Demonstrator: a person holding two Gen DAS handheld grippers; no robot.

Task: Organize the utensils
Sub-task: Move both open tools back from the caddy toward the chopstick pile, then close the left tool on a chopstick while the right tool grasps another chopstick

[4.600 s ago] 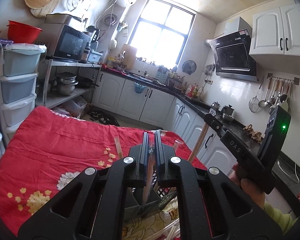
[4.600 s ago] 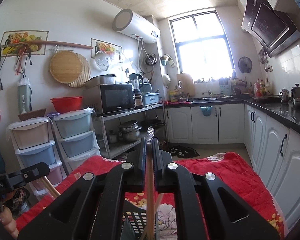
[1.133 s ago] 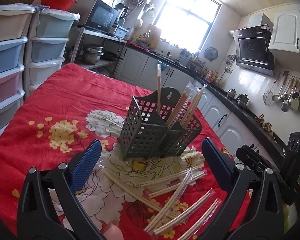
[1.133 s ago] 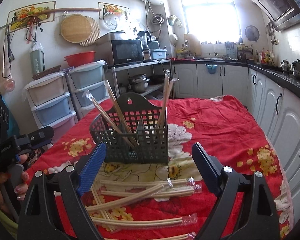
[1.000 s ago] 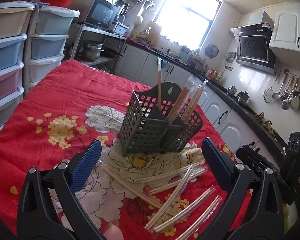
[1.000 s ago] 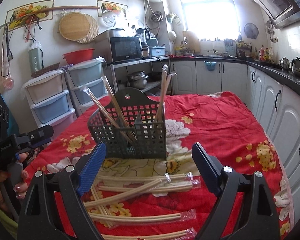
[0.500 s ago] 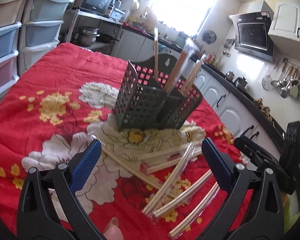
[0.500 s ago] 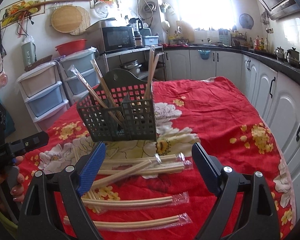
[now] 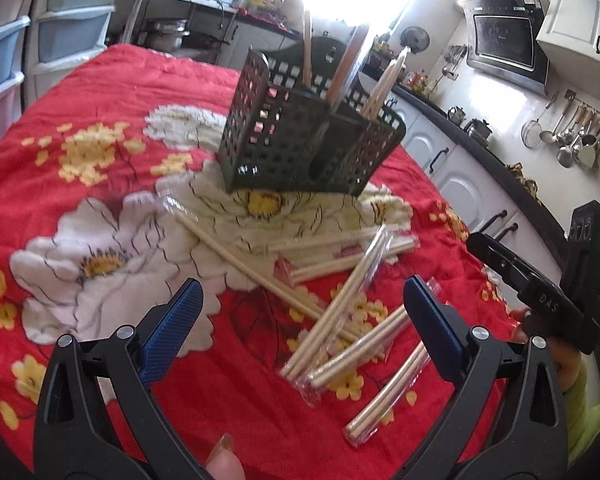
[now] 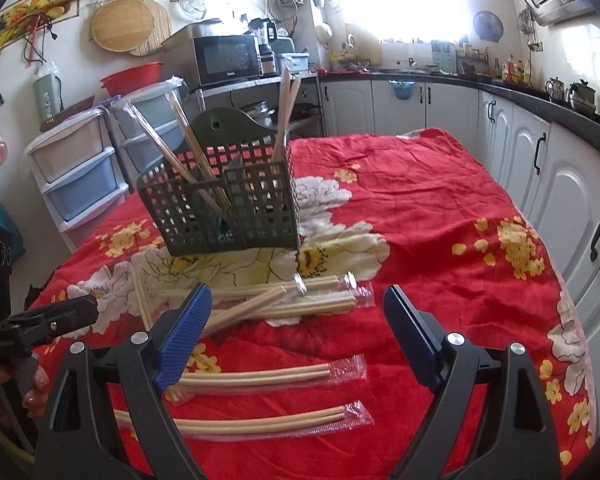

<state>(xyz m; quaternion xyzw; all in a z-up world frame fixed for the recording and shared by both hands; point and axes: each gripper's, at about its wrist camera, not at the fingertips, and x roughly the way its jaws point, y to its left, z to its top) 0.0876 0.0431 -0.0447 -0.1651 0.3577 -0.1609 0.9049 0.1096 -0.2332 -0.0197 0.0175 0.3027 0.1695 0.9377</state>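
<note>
Hovering wide-open left gripper (image 9: pixel 300 312) and right gripper (image 10: pixel 297 314), both empty, over plastic-wrapped pale chopstick pairs (image 10: pixel 259 376), lined up for the dark green slotted caddy (image 10: pixel 223 208).

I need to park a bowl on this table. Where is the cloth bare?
Bare: the right half of the cloth toward the cabinets, and the stretch left of the caddy toward the drawers. Crowded: in front of the caddy, where wrapped chopsticks lie scattered and crossing.
</note>
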